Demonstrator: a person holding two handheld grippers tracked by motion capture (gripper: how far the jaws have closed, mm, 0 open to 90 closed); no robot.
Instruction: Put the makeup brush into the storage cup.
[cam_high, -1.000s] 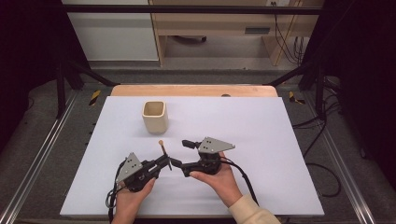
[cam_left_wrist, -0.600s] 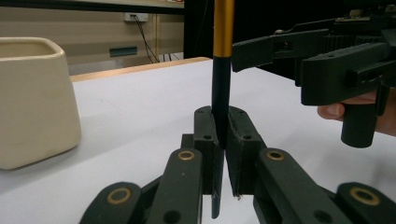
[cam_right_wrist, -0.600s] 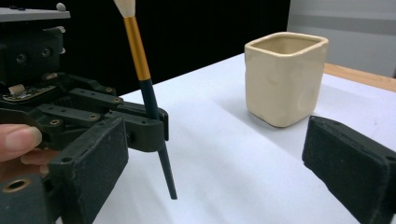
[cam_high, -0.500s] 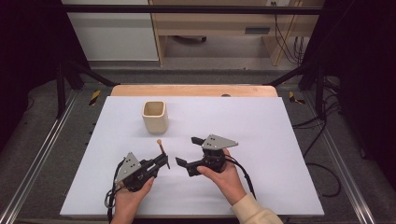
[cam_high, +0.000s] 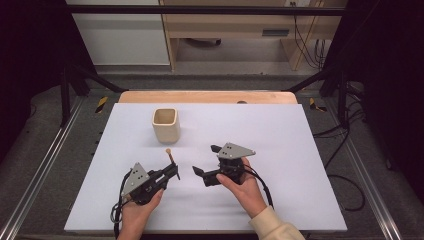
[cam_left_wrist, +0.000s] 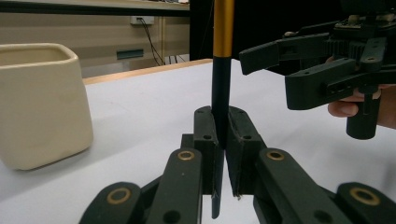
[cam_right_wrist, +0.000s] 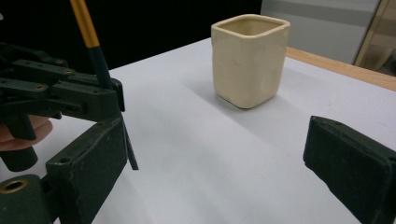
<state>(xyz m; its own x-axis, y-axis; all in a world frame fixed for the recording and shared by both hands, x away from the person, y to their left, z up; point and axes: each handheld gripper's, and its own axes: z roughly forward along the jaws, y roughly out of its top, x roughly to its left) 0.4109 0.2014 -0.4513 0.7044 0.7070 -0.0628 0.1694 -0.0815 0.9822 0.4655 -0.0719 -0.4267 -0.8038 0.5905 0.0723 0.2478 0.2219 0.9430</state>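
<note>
We are looking first at the left gripper (cam_high: 172, 172), whose jaws are pressing together on a thin stick-like tool (cam_left_wrist: 221, 88) with a black lower shaft and a gold band above it. In the left gripper view the tool is standing upright between the pads, its top running off the upper edge and its lower tip hanging just below the jaws. In the high view we are seeing it as a short stick (cam_high: 170, 156) with a small rounded pale end, leaning slightly away from the person; what kind of tool it is we cannot make out.

The right gripper (cam_high: 206, 161) is standing wide apart with nothing between its jaws, which have just been opening. In the right gripper view each of its two black pads is cut off by the frame edge, and the white tabletop (cam_right_wrist: 196, 154) is showing between them.

The left hand (cam_high: 140, 212) is coming in from the near edge, wrapping the gripper body from behind and pointing it toward the far right corner. The right hand (cam_high: 245, 187), with a pale sleeve at the wrist, is holding its gripper turned leftward toward the tool, just beside it without touching.

Farther off, a cream square cup (cam_high: 166, 125) is standing upright toward the far edge, left of centre, well apart from both grippers.
</note>
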